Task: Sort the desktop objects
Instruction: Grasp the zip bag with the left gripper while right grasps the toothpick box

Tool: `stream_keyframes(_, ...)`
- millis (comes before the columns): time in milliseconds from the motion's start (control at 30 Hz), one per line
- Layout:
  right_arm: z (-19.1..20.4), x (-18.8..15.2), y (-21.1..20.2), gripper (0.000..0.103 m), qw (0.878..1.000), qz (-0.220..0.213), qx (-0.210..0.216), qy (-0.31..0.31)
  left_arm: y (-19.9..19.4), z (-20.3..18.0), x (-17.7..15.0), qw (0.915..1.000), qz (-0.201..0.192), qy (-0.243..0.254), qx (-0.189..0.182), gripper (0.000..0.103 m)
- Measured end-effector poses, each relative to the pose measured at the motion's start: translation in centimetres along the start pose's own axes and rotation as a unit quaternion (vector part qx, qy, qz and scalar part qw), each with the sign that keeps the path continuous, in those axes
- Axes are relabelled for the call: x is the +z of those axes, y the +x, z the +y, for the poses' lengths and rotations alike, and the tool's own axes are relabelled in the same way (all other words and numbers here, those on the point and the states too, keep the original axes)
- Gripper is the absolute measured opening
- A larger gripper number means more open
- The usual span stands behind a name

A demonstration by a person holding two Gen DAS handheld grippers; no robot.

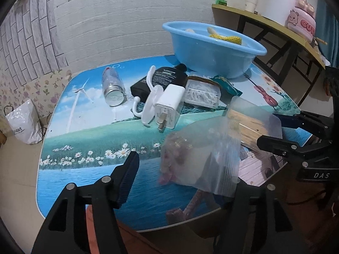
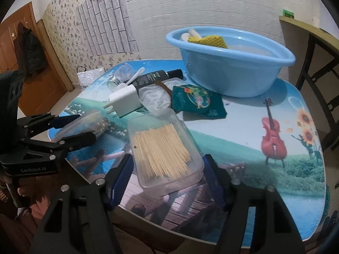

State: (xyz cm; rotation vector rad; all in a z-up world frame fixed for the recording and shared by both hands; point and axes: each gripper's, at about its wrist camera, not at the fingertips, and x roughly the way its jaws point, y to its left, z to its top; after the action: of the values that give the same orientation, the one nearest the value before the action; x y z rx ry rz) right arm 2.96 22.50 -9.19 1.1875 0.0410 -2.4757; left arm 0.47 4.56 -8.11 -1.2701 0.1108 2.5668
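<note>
- The left gripper (image 1: pixel 182 177) has its jaws parted around a clear zip bag (image 1: pixel 201 156) near the table's (image 2: pixel 243 144) front edge; whether a pad touches it, I cannot tell.
- The right gripper (image 2: pixel 167 177) stands open around a clear toothpick box (image 2: pixel 163 148) resting on the table, pads just off its sides.
- A blue basin (image 2: pixel 233 72) sits at the far edge.

- A white plastic bag (image 1: pixel 22 124) sits on the floor at the left edge of the left wrist view, against the flowered wallpaper (image 1: pixel 45 90).
- A wooden side table (image 1: pixel 273 24) fills the upper right; on it stand a pink cartoon container (image 1: pixel 302 22), a white cylinder (image 1: pixel 252 0) and a small green thing (image 1: pixel 221 1).
- A brown door (image 2: pixel 19 48) stands at the upper left of the right wrist view, with a dark garment (image 2: pixel 31 48) hanging on it.
- A white brick-pattern wall (image 2: pixel 201 8) runs across the top.
</note>
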Motion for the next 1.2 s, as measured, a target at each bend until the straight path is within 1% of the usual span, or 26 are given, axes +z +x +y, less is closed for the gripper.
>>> stream_keyframes(67,0.0,-0.1,0.0,0.066,1.0,0.006,-0.01,-0.002,0.2,-0.2,0.0,1.0,0.001,0.002,-0.009,0.062)
stream_keyframes(133,-0.1,-0.2,-0.1,0.066,1.0,0.008,-0.013,-0.002,0.4,-0.3,0.0,0.9996,0.003,0.002,-0.027,0.062)
stream_keyframes(200,0.0,-0.4,-0.2,0.066,1.0,0.011,-0.015,-0.005,0.7,-0.5,0.0,0.9994,0.008,0.002,-0.033,0.057)
stream_keyframes(233,0.1,-0.3,-0.2,0.067,1.0,0.012,-0.014,-0.007,0.9,-0.5,0.0,0.9994,0.012,0.002,-0.034,0.052)
stream_keyframes(267,0.2,-0.3,-0.2,0.067,1.0,0.012,-0.015,-0.011,1.1,-0.6,0.0,0.9993,0.014,0.003,-0.034,0.051)
stream_keyframes(400,0.7,-0.4,0.3,0.068,0.999,0.015,-0.027,-0.026,1.3,-0.7,-0.1,0.9993,0.015,0.005,-0.032,0.051)
stream_keyframes(533,0.5,-0.6,1.3,0.068,0.999,0.028,-0.024,-0.026,1.4,-0.8,0.0,0.9994,0.013,0.011,-0.031,0.05)
stream_keyframes(600,0.6,-0.4,1.6,0.069,0.999,0.025,-0.024,-0.029,1.5,-0.8,0.0,0.9995,0.012,0.013,-0.027,0.048)
stream_keyframes(700,0.8,-0.1,2.0,0.07,0.999,0.022,-0.025,-0.037,1.5,-0.9,0.0,0.9996,0.011,0.015,-0.022,0.037)
stream_keyframes(767,1.0,-0.1,2.1,0.07,0.999,0.02,-0.026,-0.042,1.4,-0.9,0.0,0.9995,0.01,0.016,-0.025,0.025)
stream_keyframes(833,1.0,-0.2,2.0,0.066,0.999,0.018,-0.02,-0.041,1.4,-0.8,0.0,0.9994,0.009,0.014,-0.031,0.022)
stream_keyframes(867,0.9,-0.2,1.9,0.062,0.999,0.015,-0.013,-0.039,1.4,-0.8,0.0,0.9994,0.009,0.013,-0.031,0.02)
stream_keyframes(1033,0.6,-0.3,1.7,0.062,1.0,0.012,-0.011,-0.026,0.8,-0.7,-0.1,0.9994,0.003,0.01,-0.032,0.016)
stream_keyframes(1200,0.5,0.2,0.2,0.061,1.0,-0.009,0.001,-0.022,-1.0,-0.7,0.3,0.9993,-0.018,0.009,-0.032,0.016)
